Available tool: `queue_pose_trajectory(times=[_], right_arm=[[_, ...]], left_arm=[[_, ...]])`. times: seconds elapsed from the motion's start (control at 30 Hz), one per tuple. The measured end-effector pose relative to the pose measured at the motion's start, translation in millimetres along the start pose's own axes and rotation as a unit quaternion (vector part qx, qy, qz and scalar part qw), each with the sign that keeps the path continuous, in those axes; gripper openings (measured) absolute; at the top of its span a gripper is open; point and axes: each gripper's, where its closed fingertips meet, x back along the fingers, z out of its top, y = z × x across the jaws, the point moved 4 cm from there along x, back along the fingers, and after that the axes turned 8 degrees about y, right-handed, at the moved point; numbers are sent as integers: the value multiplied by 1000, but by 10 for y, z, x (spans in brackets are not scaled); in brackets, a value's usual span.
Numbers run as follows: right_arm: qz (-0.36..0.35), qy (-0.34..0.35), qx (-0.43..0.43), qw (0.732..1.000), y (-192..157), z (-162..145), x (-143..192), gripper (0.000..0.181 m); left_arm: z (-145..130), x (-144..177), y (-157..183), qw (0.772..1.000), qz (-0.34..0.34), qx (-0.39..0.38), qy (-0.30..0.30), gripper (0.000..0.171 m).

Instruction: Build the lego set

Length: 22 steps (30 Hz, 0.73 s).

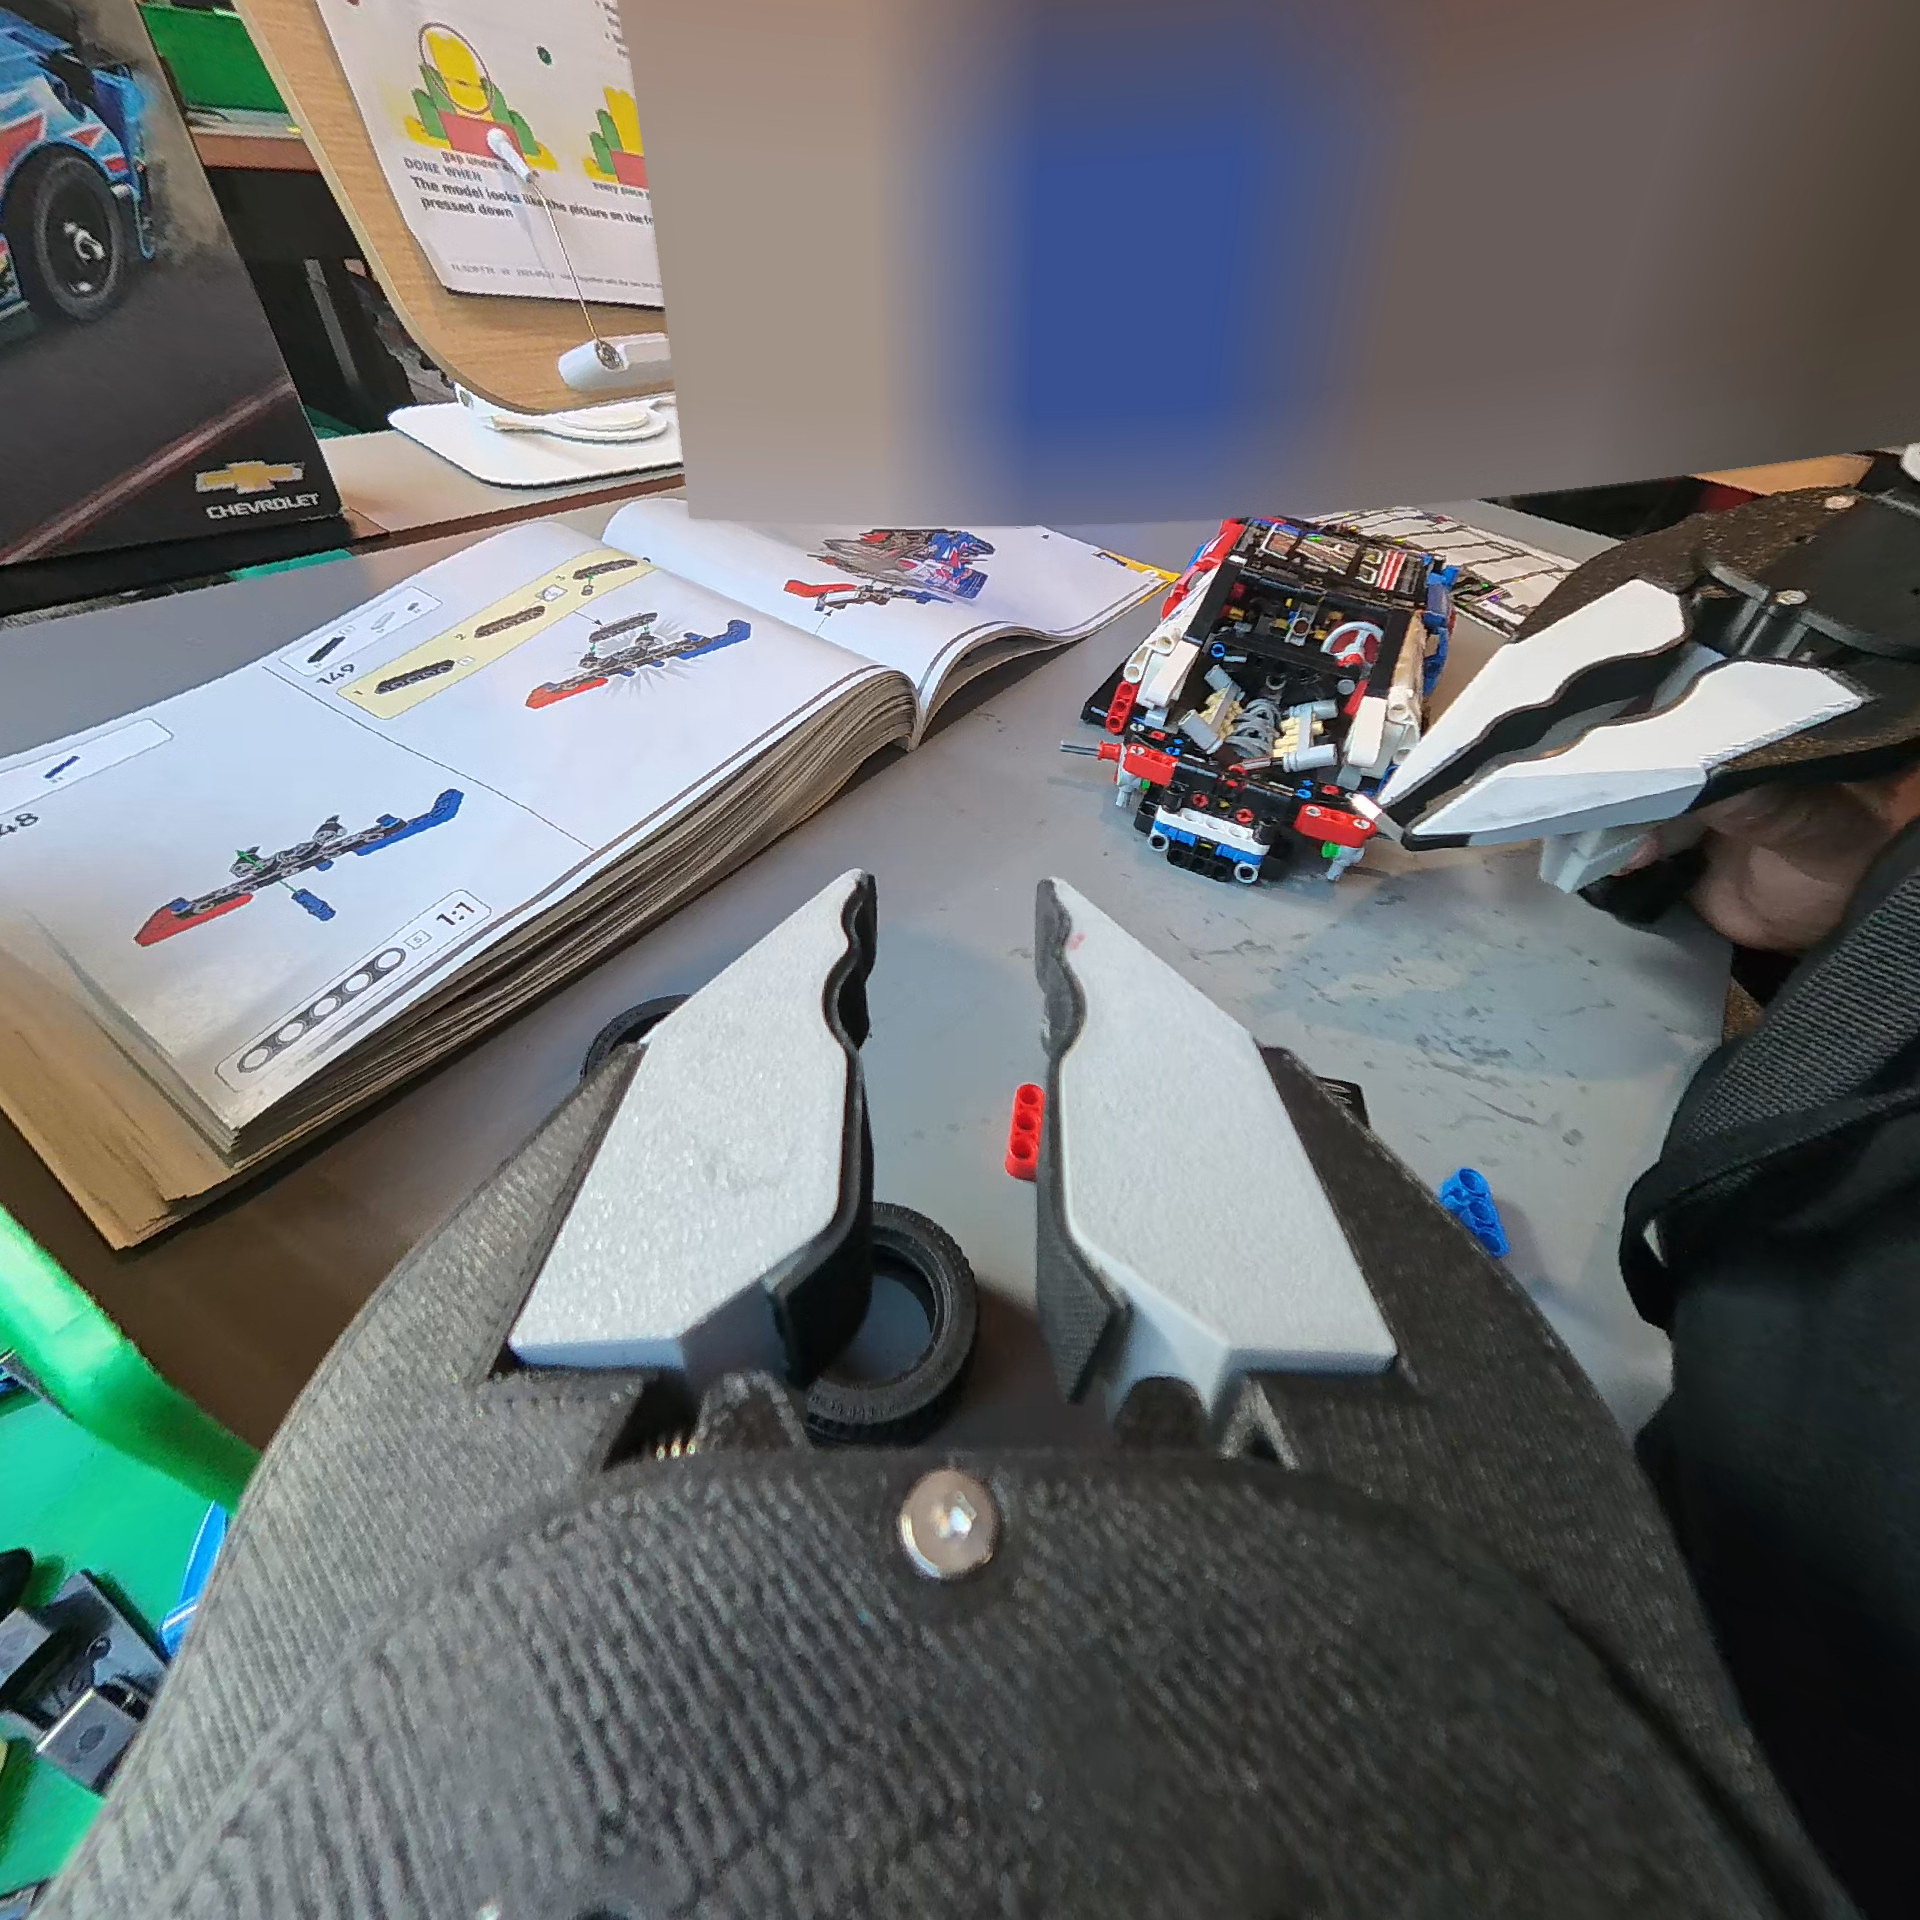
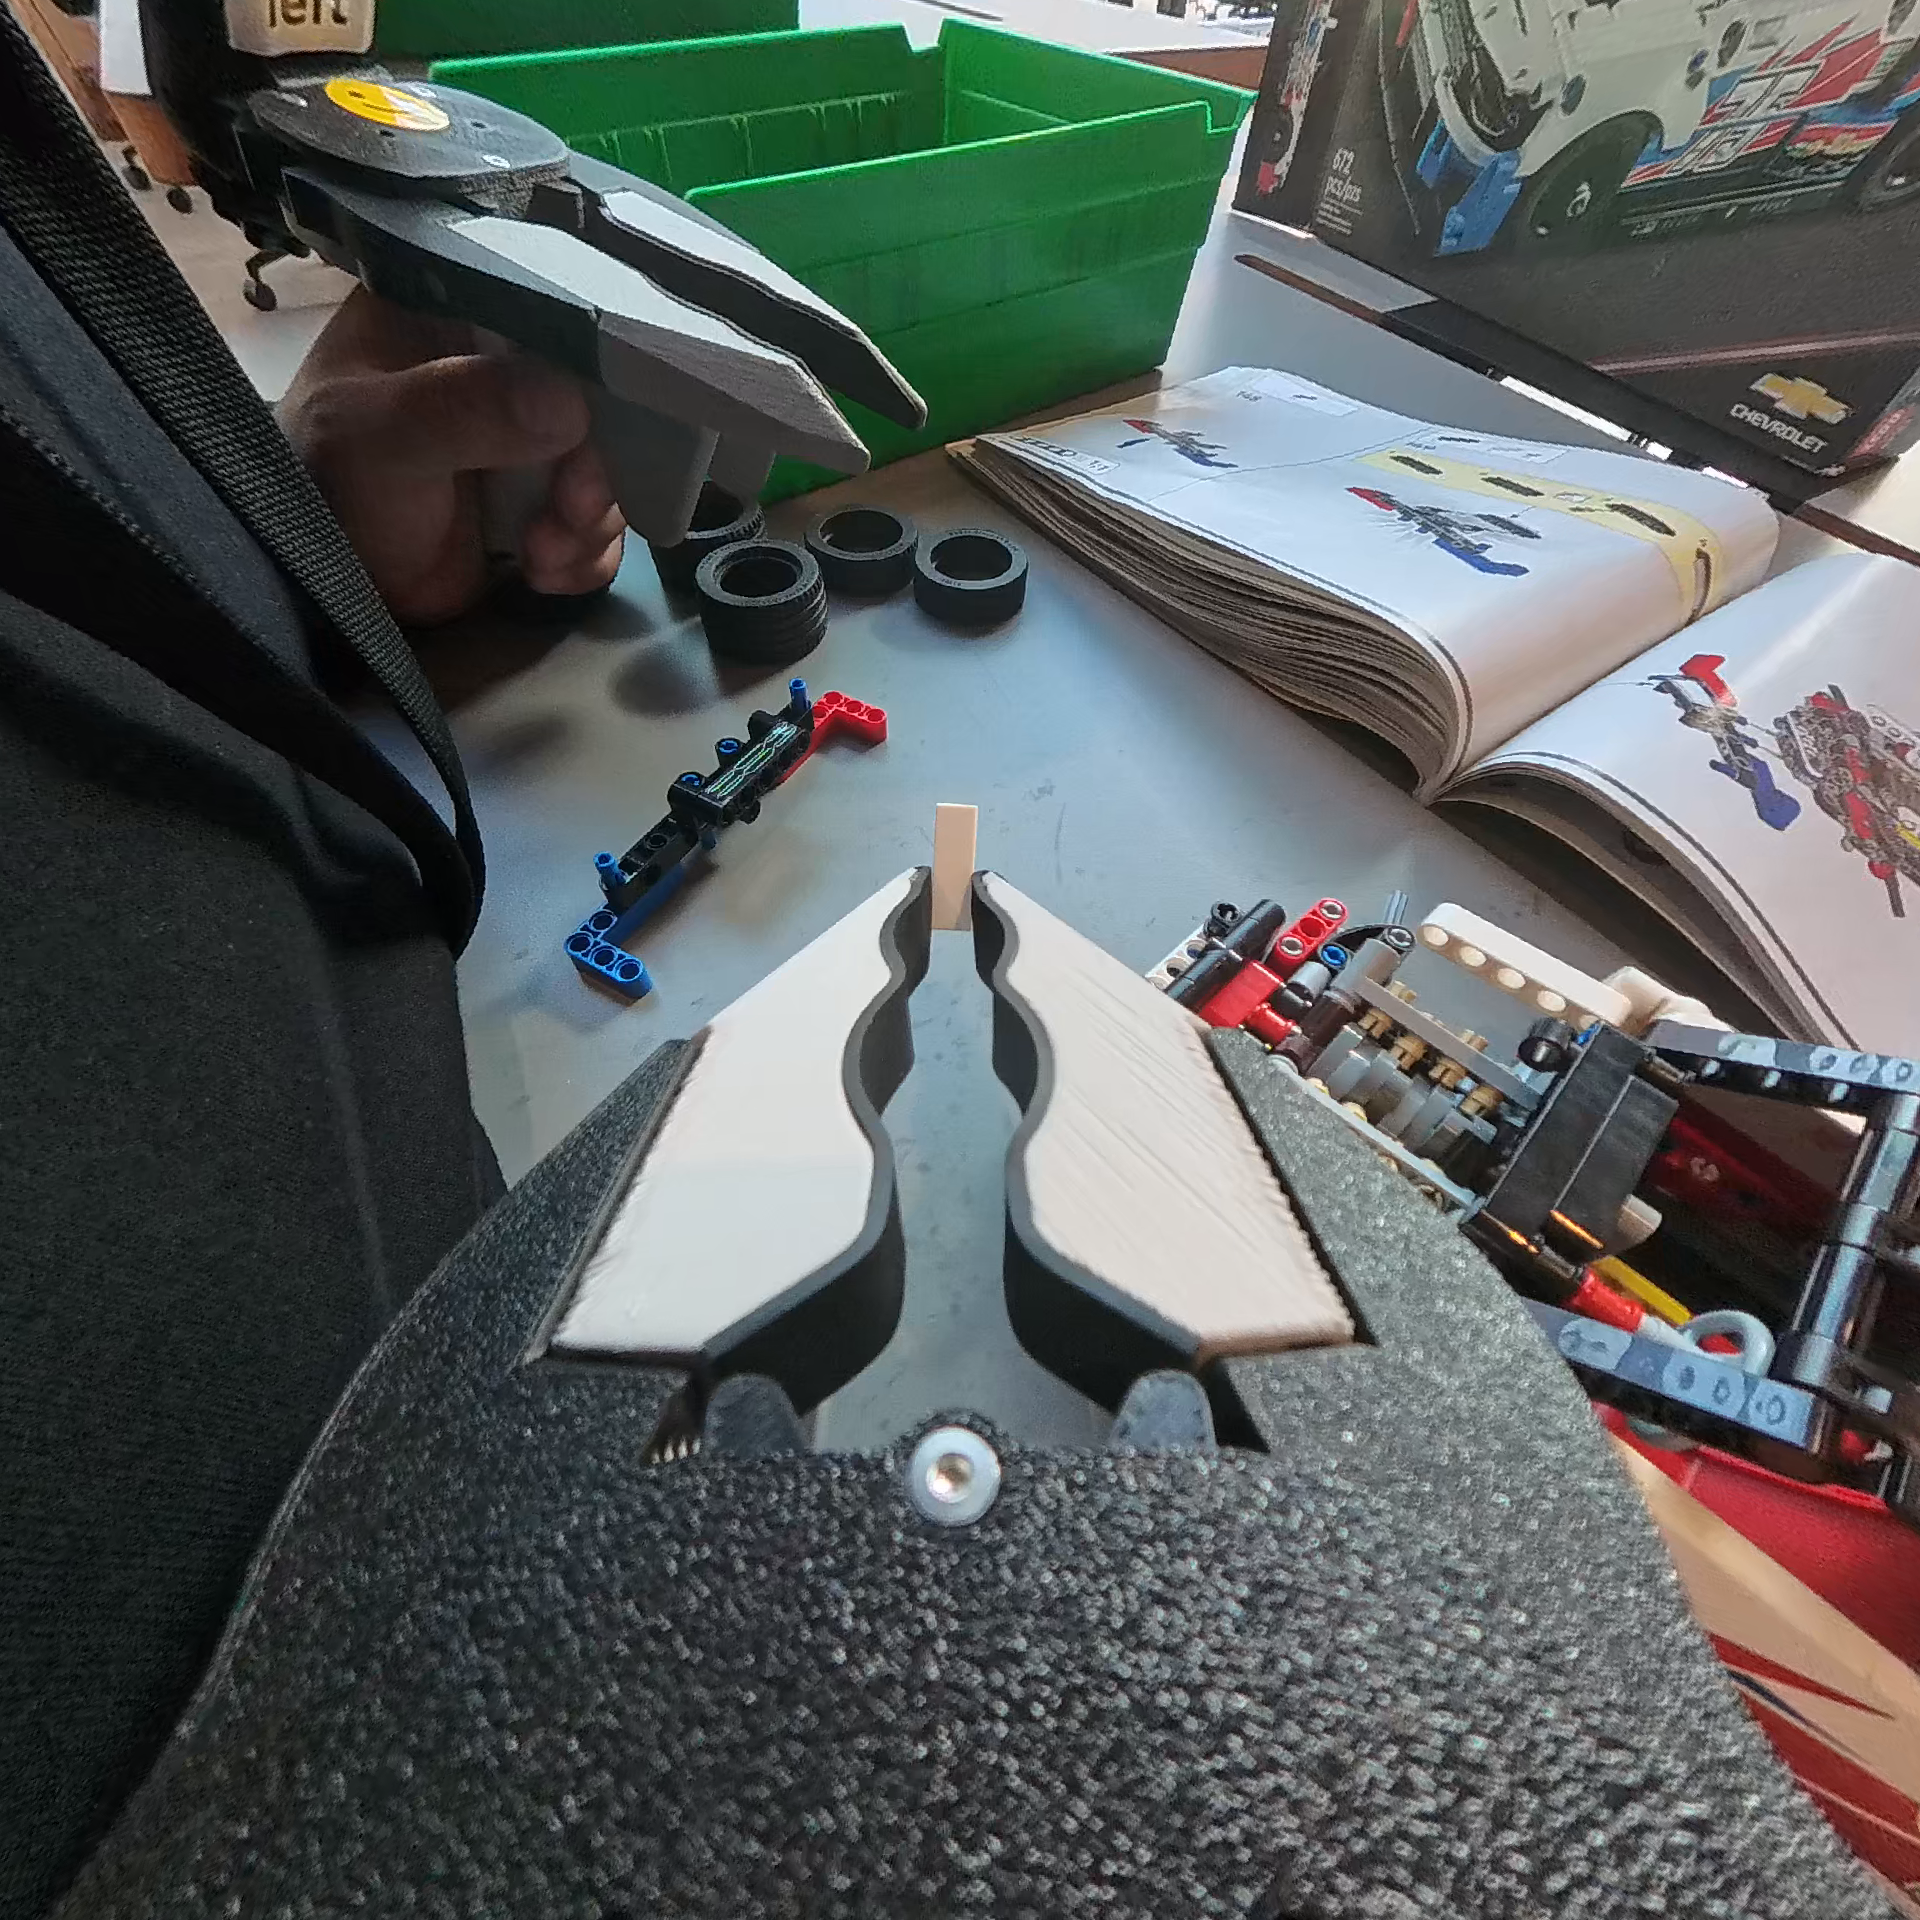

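The right gripper (image 2: 951,899) pinches a white tile (image 2: 954,860) beside the car model (image 1: 1283,691); the left gripper (image 1: 951,914), fingers spread, hovers over tyres (image 2: 862,566), and only the right wrist view shows the beam assembly (image 2: 717,821).

Bare bench (image 2: 1091,727) lies open between the tyres (image 2: 862,566), the manual (image 2: 1382,582) and the car model (image 2: 1507,1091) — passable. The small beam assembly (image 2: 727,821) sits on its left edge; the green bin (image 2: 935,229) walls the far side.

Black tyres (image 2: 762,594), a green bin (image 2: 966,223), and a red, blue and black beam assembly (image 2: 727,821) are shown on a grey table (image 2: 1091,748).
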Motion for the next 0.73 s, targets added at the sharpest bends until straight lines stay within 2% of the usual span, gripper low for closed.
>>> queue_pose_trajectory(times=[0.47, 0.73], right_arm=[[0, 4, -1, 1000, 8, 8, 6, 7], [-2, 40, -14, 999, 40, 77, 80, 7]], left_arm=[[1, 1, -4, 1000, 1, 0, 0, 28], [-18, -18, 8, 1000, 6, -11, -9, 28]])
